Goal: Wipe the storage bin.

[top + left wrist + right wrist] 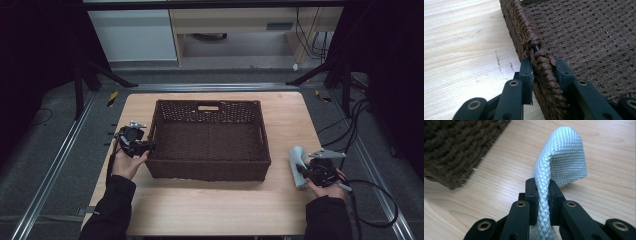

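A pale wooden desk (210, 205) with rounded corners and a fine light grain is seen from the high view, set on a dark grey floor between metal rails. Faint dark scuffs are seen on the wood in the left gripper view.

Most of the middle of the desk is taken up by a dark brown woven basket (210, 141). It is rectangular and shallow, with a tight flat weave on its floor, open lattice work along its far wall, and a cut-out handle slot in that wall. Its rim is finished as a thick braided cord, and in the left gripper view a thin black core is exposed where the braid parts.

A pale blue-green cloth (299, 165) is found at the right edge of the desk, well apart from the basket's right wall. It is soft and folded, its surface covered in a small raised diamond pattern. In the right gripper view its upper part is arched over and hangs free above the wood. No writing or label can be read anywhere.

The basket's left rim is clamped by the left gripper (541, 71), one jaw outside the wall and one inside. A fold of the cloth is pinched tightly between the jaws of the right gripper (542, 188). Dark sleeves are worn on both forearms.
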The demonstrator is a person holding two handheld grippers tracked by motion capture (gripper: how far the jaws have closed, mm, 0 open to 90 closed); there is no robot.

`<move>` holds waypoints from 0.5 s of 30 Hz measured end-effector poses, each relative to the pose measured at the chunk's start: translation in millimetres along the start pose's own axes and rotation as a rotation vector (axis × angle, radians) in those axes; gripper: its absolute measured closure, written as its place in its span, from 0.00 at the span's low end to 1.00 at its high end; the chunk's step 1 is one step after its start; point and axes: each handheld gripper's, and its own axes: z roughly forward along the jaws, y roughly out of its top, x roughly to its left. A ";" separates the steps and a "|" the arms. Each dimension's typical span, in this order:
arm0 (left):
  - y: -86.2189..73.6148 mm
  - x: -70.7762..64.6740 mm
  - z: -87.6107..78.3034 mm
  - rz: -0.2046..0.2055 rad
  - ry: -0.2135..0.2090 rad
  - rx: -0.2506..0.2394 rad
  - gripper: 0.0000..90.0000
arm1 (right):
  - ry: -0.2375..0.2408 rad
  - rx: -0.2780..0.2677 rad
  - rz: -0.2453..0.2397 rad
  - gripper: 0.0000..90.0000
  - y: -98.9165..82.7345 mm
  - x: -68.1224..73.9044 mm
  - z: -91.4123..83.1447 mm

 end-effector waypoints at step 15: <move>-0.5 0.5 0.0 -0.004 -0.005 -0.003 0.79 | -0.031 0.009 0.022 0.91 -3.8 -5.5 5.8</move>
